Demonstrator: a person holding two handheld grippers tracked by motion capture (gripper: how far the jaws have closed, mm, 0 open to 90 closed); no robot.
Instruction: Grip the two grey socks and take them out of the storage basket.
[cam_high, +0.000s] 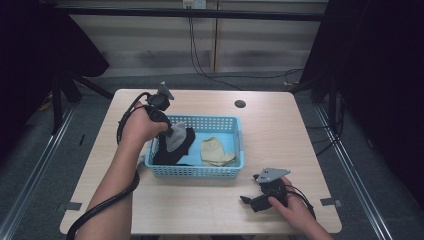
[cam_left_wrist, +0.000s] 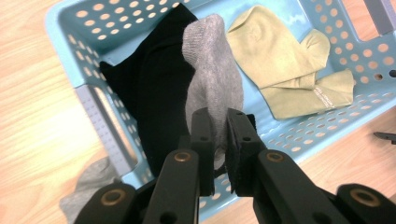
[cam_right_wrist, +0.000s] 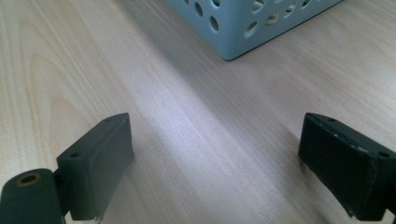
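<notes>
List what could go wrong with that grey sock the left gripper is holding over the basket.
The left gripper pinches only a narrow fold of the grey sock, so it may slip free. The sock hangs against the black garment and could drag it. It might also catch on the blue basket rim.

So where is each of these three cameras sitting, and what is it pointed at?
High view: above the person's side, looking down on the pale wooden table; both forearms show.
Left gripper view: on the left gripper, looking along its jaws, shut on a grey sock over the light-blue perforated plastic basket.
Right gripper view: on the right gripper, low over the table, jaws open.
All three views share the basket.
</notes>
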